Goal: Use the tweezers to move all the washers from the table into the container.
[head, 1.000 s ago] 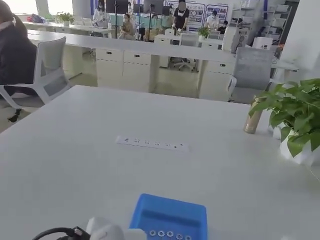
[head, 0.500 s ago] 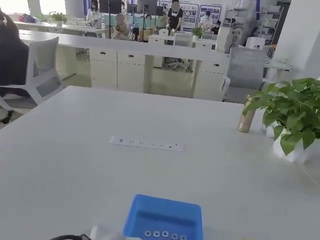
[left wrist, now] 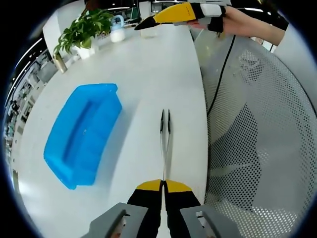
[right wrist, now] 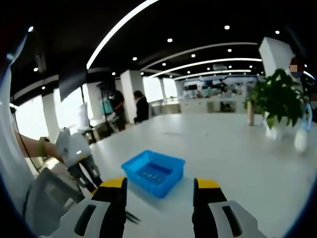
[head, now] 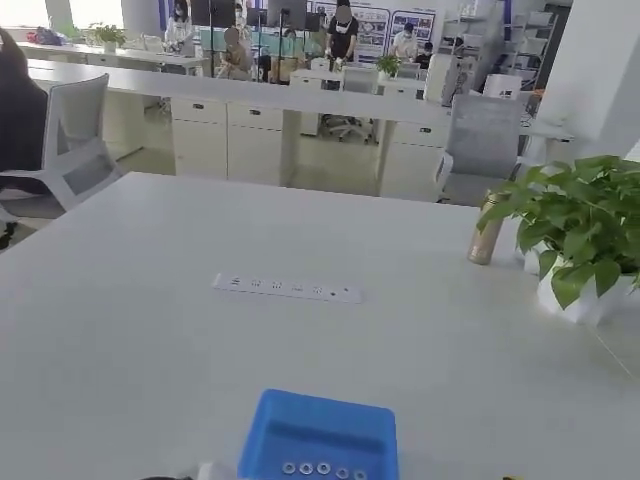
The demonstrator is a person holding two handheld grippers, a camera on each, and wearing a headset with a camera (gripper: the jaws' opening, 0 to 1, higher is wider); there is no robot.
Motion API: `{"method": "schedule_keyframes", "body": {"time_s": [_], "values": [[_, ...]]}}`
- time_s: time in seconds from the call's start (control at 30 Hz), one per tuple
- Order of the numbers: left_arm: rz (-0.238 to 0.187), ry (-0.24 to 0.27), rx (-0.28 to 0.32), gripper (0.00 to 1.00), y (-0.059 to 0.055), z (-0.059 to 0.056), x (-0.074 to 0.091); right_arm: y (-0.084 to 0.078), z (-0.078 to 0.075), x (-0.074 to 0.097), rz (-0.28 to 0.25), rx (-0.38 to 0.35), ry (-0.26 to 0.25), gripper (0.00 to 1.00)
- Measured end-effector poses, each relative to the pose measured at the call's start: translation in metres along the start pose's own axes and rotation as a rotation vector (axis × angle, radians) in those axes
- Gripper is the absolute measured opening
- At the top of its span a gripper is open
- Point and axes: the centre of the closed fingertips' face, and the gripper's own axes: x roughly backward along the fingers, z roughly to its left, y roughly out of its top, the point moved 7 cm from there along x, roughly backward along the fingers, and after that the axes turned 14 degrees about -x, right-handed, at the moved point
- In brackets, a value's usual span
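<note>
Tweezers [left wrist: 164,144] jut straight ahead from the left gripper [left wrist: 162,183], clamped on them; container [left wrist: 81,134] lies left of their axis; right gripper [right wrist: 160,182] gapes wide.

**Bright, even office light, soft detail**

Daylight from windows [head: 22,10] and ceiling spots [right wrist: 171,39] light the scene brightly. The head view is slightly soft. The white bench [left wrist: 148,69] glares mildly; the container [left wrist: 81,134] casts a soft shadow, and the tweezers [left wrist: 165,139] look sharp. Both gripper views bend strongly at their edges.
</note>
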Motion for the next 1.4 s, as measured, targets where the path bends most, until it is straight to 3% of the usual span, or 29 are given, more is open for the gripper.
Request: {"method": "schedule_keyframes", "body": {"time_s": [0.23,0.4,0.67,0.73,0.8,0.87,1.07,1.17,1.27,1.4], "values": [[0.034,-0.011,-0.031,0.00,0.001,0.001,-0.003,0.001,-0.004,0.008,-0.042,-0.036,-0.040,0.51],[0.050,-0.019,-0.037,0.00,0.001,0.002,-0.005,0.003,-0.007,0.012,-0.044,-0.022,-0.054,0.51],[0.041,-0.017,-0.019,0.00,0.000,0.003,-0.005,0.002,-0.008,0.016,-0.041,-0.015,-0.065,0.54],[0.030,0.001,0.002,0.00,-0.002,0.003,-0.004,0.002,-0.008,0.017,-0.039,-0.008,-0.067,0.56],[-0.021,0.015,0.076,0.07,-0.003,0.001,-0.002,0.002,-0.008,0.017,-0.040,0.001,-0.069,0.59],[-0.097,0.031,0.187,0.09,-0.005,0.000,0.005,0.003,-0.009,0.019,-0.045,0.003,-0.072,0.62],[-0.252,0.213,0.425,0.25,-0.021,-0.001,0.042,0.010,-0.012,0.020,-0.093,-0.005,-0.073,0.71],[-0.338,0.346,0.542,0.33,-0.028,-0.003,0.066,0.014,-0.012,0.022,-0.128,-0.007,-0.070,0.78],[-0.384,0.459,0.596,0.46,-0.033,-0.005,0.084,0.018,-0.012,0.023,-0.135,0.000,-0.061,0.83],[-0.492,0.631,0.689,0.61,-0.033,-0.008,0.115,0.023,-0.011,0.027,-0.134,0.021,-0.050,0.86]]}}
